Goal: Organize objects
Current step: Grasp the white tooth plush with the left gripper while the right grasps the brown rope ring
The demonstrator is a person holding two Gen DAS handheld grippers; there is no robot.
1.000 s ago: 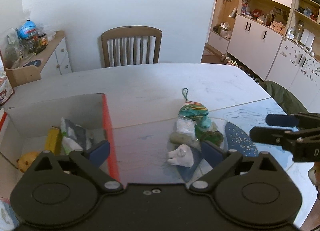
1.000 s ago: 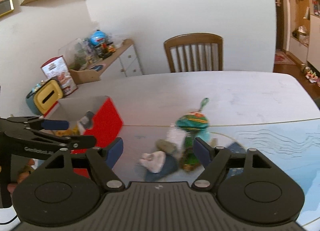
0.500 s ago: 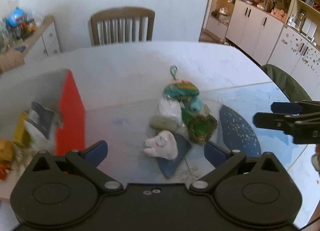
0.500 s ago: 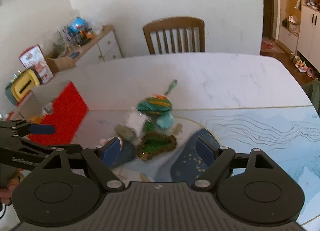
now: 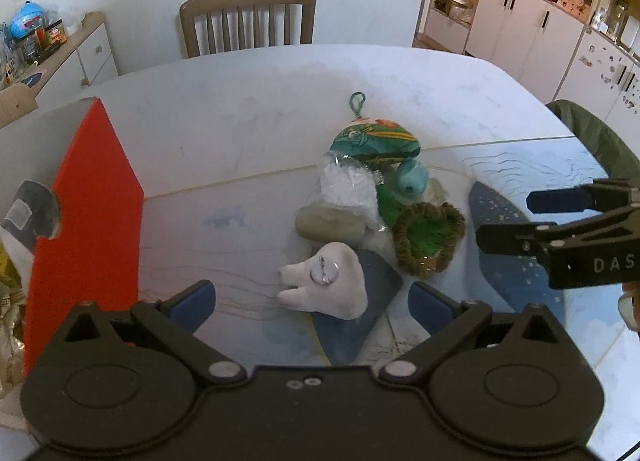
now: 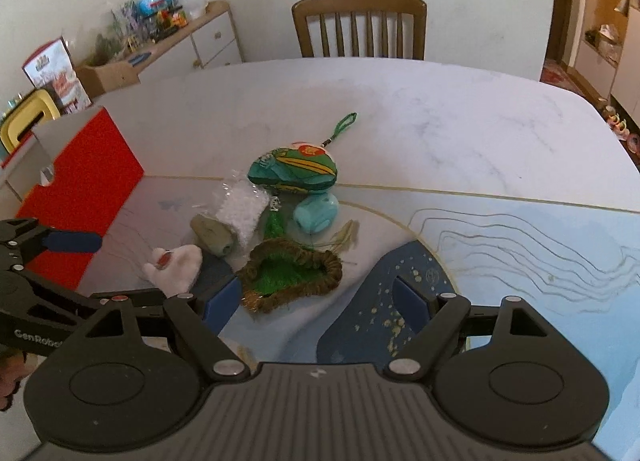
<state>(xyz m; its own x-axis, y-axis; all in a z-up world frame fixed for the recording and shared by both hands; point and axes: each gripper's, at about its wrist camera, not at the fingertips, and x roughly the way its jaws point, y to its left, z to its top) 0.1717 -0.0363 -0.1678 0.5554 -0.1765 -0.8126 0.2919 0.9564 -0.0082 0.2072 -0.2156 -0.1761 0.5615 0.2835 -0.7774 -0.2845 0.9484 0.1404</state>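
- Left gripper (image 5: pixel 312 299): jaws spread wide, nothing held. Hangs over the table (image 5: pixel 248 101), pointing at the pile.
- Tooth plush (image 5: pixel 326 289) sits right between the left jaws, just ahead of the pads, touching neither. It lies partly on a blue patch of the table print.
- Ahead of the left jaws: grey roll (image 5: pixel 330 225), clear bag (image 5: pixel 348 191) lying on it, then the green pouch (image 5: pixel 374 139) with its loop furthest out.
- Nest (image 5: pixel 428 239) is ahead and right of the left jaws; blue toy (image 5: pixel 412 181) is just beyond it.
- Red box (image 5: pixel 86 221) stands left of the left jaws, well apart from the pile. It has stuff inside, too cropped to identify.
- Right gripper (image 6: pixel 318 303): jaws also wide open, empty.
- In the right view the nest sits just ahead of the right jaws, nearer the left pad, no contact. Rest of the pile is beyond it, box off to the far left.
- Chair (image 6: pixel 360 23) at the far table edge.
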